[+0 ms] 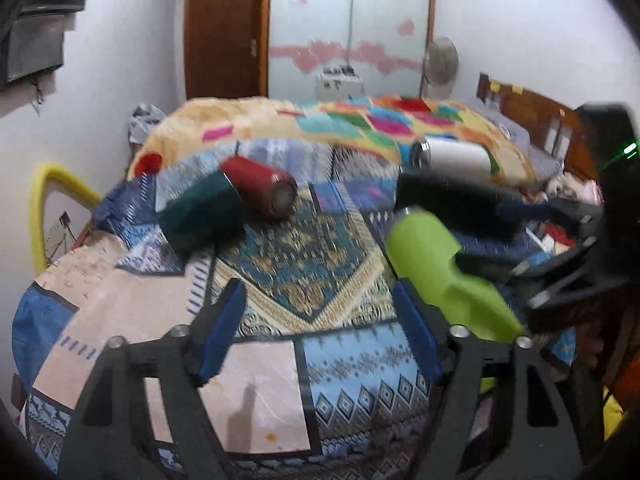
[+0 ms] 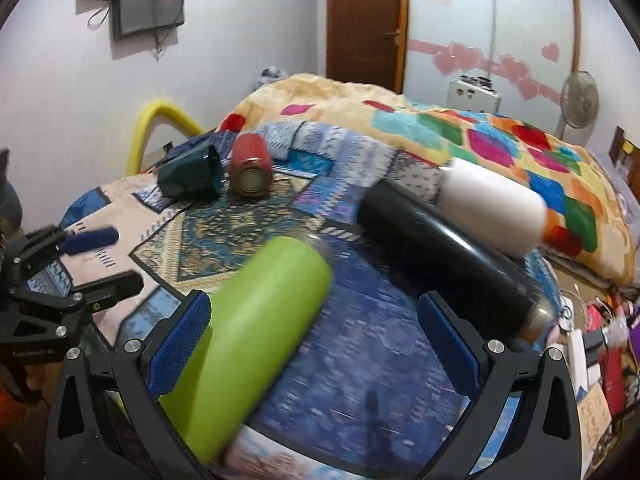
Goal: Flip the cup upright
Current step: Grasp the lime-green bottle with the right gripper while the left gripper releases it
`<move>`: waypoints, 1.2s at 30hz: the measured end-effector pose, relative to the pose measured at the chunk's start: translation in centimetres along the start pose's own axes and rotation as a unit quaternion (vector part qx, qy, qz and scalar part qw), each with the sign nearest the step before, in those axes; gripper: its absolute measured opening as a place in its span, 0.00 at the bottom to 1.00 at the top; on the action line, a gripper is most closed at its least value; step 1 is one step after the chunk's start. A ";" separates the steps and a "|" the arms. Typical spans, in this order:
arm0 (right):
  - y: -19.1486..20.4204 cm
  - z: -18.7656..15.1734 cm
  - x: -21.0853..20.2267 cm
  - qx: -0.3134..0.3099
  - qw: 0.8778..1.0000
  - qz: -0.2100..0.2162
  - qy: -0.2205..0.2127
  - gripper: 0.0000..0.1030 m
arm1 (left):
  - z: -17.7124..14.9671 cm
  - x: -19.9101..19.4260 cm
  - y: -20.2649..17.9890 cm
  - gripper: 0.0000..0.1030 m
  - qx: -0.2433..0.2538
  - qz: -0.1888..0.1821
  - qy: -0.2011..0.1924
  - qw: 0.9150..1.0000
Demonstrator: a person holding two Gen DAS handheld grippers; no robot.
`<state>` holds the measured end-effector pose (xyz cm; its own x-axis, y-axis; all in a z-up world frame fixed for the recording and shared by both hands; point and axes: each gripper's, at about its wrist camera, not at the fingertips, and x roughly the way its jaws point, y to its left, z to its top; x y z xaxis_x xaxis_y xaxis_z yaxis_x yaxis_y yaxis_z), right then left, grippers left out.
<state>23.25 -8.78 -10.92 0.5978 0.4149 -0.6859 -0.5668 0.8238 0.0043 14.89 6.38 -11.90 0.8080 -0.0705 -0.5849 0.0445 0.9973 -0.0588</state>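
Several cups lie on their sides on a patterned bedspread (image 1: 304,248). A lime green cup (image 2: 256,332) lies tilted between the jaws of my right gripper (image 2: 316,344), against its left pad (image 2: 180,344); the jaws are wide apart. It also shows in the left wrist view (image 1: 432,256), right of my left gripper (image 1: 320,320), which is open and empty. A black cup (image 2: 448,260), a white cup (image 2: 492,204), a red cup (image 2: 250,168) and a dark green cup (image 2: 192,178) lie farther back.
A colourful quilt (image 2: 480,136) is heaped along the back of the bed. Clutter (image 2: 600,352) lies beside the bed on the right. A yellow tube (image 2: 156,120) stands at the left wall. A fan (image 2: 578,100) and a door (image 2: 364,20) are behind.
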 end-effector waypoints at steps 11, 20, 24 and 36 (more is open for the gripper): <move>0.7 0.3 5.1 0.045 0.992 0.057 0.105 0.84 | -0.2 0.2 0.6 0.97 0.001 0.019 -0.039 0.999; 0.9 0.9 4.4 0.037 0.992 0.064 0.102 0.61 | -0.4 0.4 1.1 0.97 -0.012 0.014 -0.037 0.999; 1.0 1.1 3.5 0.025 0.994 0.058 0.085 0.54 | -0.2 -0.2 0.8 0.97 -0.008 0.011 -0.043 0.999; 0.7 1.9 1.6 0.013 0.994 0.069 0.080 0.14 | -0.5 -0.1 -0.6 0.99 0.005 0.004 -0.030 1.000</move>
<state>24.88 -6.79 -10.63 0.4174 0.4595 -0.7840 -0.6202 0.7746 0.1237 14.49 5.80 -12.23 0.8421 -0.0605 -0.5359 0.0431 0.9981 -0.0449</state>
